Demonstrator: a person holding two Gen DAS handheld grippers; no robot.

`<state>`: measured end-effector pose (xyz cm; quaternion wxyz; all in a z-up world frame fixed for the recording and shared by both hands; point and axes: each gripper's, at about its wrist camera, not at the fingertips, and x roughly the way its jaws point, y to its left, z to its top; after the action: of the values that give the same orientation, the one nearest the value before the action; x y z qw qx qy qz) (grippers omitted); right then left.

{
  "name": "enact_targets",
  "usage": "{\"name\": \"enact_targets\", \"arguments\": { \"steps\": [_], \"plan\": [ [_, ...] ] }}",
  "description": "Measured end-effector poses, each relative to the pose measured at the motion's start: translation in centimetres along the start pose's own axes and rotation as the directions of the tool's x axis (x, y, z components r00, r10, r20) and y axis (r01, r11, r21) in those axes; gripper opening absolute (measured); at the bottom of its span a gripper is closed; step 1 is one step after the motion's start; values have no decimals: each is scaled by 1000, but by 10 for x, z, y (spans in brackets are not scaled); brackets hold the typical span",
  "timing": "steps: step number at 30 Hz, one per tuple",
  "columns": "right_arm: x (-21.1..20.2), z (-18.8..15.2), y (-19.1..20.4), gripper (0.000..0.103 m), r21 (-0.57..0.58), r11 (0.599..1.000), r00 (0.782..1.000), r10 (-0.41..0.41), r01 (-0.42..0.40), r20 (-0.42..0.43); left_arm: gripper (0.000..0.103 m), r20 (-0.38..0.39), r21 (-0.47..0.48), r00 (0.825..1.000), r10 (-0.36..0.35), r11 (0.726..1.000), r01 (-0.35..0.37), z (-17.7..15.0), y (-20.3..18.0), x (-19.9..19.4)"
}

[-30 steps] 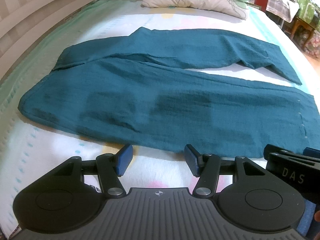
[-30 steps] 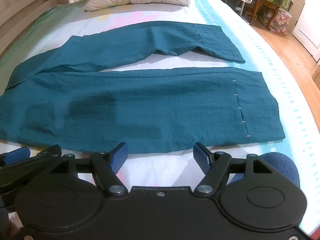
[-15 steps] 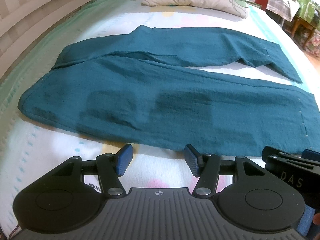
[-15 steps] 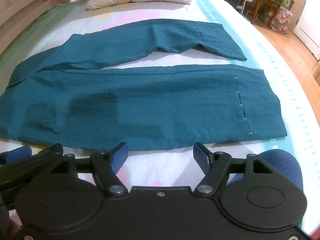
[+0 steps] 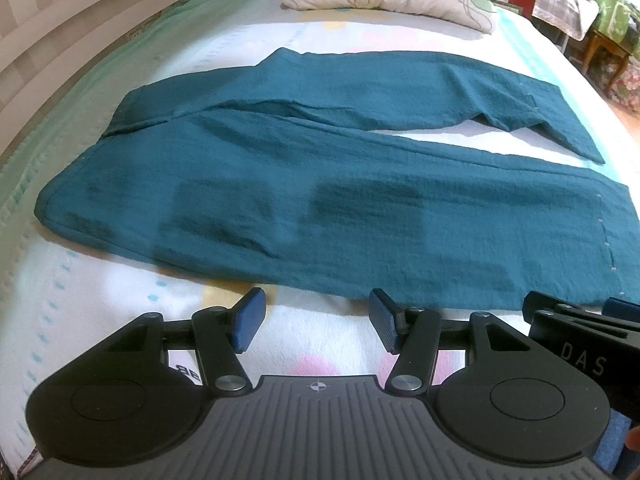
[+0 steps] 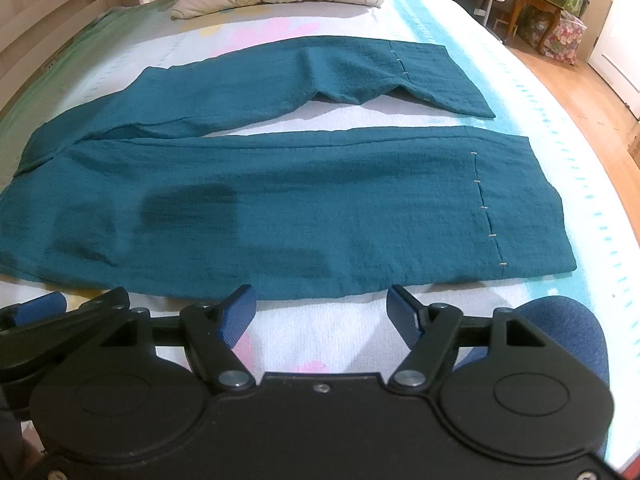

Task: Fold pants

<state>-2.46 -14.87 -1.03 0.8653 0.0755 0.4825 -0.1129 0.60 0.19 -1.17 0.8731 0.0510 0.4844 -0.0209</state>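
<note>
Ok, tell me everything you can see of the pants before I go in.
The pants are teal, of a crinkled woven-looking cloth, and lie flat and unfolded on the bed. The waist is at the left and both legs run right, parted by a gap. The near leg is smooth, with pale stitches across its hem end. The far leg is creased and partly folded near its hem. Neither claw touches them; both are open, short of the near edge.

"DAS" on right gripper [image 5: 582, 354] (white letters, black housing)
</note>
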Motion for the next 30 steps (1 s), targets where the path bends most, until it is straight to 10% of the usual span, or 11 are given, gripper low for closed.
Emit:
{"name": "enact_targets", "arguments": {
  "steps": [30],
  "plan": [
    [32, 20, -4, 71, -20, 999, 998, 49, -50, -44, 49, -32, 4, 999, 27, 1000, -27, 23, -1, 24]
  ]
}}
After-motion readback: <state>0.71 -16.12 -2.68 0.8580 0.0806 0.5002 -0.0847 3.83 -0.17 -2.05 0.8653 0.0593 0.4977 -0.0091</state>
